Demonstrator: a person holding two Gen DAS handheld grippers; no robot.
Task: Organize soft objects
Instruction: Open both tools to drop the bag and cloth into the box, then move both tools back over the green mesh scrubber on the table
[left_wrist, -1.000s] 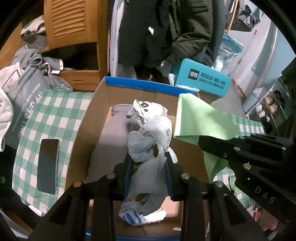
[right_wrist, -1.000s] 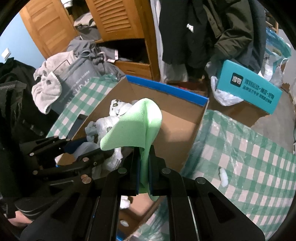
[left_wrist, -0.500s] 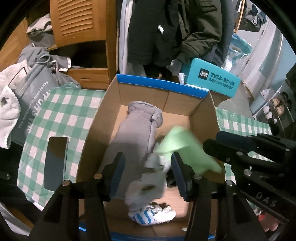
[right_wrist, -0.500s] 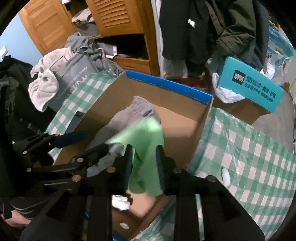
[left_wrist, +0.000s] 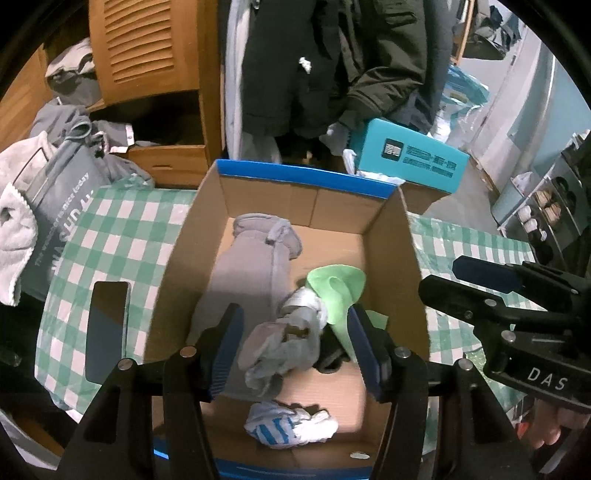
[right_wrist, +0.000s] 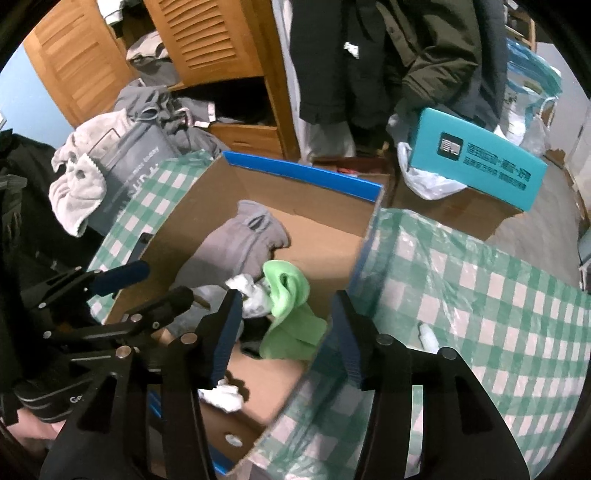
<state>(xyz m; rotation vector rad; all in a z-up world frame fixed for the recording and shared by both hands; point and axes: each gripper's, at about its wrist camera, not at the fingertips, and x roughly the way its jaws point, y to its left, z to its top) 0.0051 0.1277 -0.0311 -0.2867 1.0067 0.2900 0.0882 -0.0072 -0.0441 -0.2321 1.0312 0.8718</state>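
Both the left gripper (left_wrist: 295, 343) and right gripper (right_wrist: 284, 332) are opening, empty; the limp green microfibre cloth (right_wrist: 286, 295) probably weighs little—pinch its raised fold.

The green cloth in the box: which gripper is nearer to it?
Right. The right gripper hangs directly above the green cloth, jaws opening; the left gripper opens above the grey-white bundle beside it.

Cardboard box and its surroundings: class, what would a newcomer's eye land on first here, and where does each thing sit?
The open cardboard box with its blue rim fills the middle, on a green checked cloth. Inside, a bright green cloth lies against crumpled pale fabric and a grey garment. Both tongs, left and right, are opening above the box, gripping nothing.
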